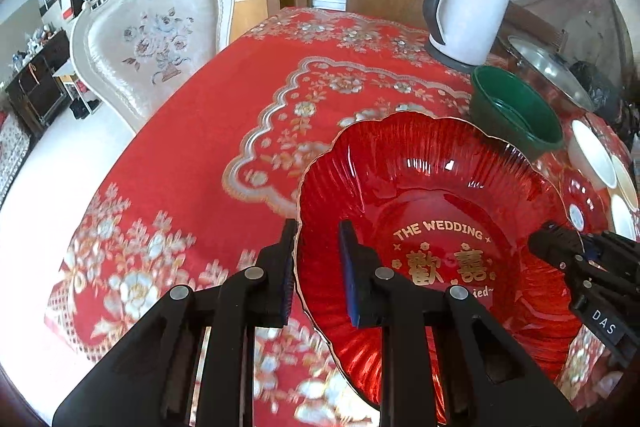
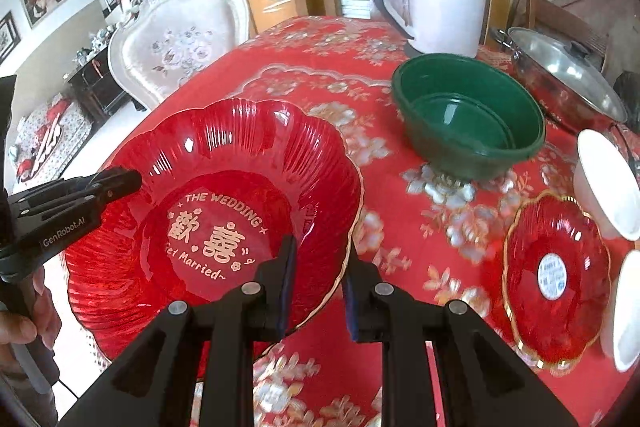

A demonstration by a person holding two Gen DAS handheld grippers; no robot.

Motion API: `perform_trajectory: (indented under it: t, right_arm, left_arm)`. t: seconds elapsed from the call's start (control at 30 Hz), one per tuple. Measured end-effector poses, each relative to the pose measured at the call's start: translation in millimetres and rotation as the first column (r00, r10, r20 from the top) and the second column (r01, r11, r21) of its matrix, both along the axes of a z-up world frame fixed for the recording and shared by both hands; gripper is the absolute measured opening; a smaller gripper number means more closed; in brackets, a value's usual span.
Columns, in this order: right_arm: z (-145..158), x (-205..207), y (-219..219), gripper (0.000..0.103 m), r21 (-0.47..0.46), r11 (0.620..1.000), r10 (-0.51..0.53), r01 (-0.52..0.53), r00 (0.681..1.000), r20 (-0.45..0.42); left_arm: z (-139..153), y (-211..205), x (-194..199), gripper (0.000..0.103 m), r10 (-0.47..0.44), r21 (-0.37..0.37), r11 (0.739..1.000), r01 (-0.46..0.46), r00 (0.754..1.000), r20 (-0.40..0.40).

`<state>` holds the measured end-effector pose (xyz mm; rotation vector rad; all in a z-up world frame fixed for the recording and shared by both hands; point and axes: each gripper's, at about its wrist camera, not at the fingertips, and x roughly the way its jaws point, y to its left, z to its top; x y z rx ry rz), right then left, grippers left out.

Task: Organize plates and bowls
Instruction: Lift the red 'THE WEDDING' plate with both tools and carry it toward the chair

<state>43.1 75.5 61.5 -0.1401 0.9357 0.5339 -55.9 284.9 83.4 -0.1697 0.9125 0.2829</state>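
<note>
My own fingers (image 1: 356,275) hide the tail of the large red bowl's (image 1: 440,187) lettering. The white cups (image 2: 608,183) run off the right edge. The near tablecloth (image 1: 132,287) is blurred.

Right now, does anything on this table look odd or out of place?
Only the big red plate: it is tilted rather than flat, pinched at opposite rims by the left gripper and right gripper. The green bowl and small red plate sit normally. No spills or breakage.

The large scalloped red glass plate (image 2: 224,203), gold-lettered "THE WEDDING", is clamped at its near rim by the right gripper (image 2: 318,283) and at its left rim by the left gripper (image 2: 120,181). Right of it: a dark green plastic bowl (image 2: 468,123) and a small red glass dish (image 2: 556,279).
</note>
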Motion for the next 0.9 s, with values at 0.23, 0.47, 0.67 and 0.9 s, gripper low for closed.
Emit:
perform_trajectory:
  t: [0.23, 0.47, 0.67, 0.9]
  right_arm:
    - [-10, -32, 11, 0.021, -0.019, 0.999, 0.038, -0.038, 0.999, -0.009]
    - [-27, -56, 20, 0.023, -0.036, 0.997, 0.065, -0.066, 0.998, -0.024]
    - [-40, -63, 19, 0.023, -0.035, 0.997, 0.065, -0.066, 0.997, -0.050]
    - [-47, -70, 21, 0.024, -0.043, 0.996, 0.072, -0.075, 0.996, -0.061]
  left_arm:
    - [-12, 8, -35, 0.020, 0.027, -0.022, 0.999, -0.027, 1.000, -0.004]
    - [-30, 11, -58, 0.020, 0.056, -0.037, 0.998, -0.056, 0.998, -0.009]
    - [-47, 14, -62, 0.019, 0.073, -0.060, 0.995, -0.074, 0.997, -0.023]
    - [-58, 18, -67, 0.019, 0.095, -0.074, 0.993, -0.096, 0.995, -0.018]
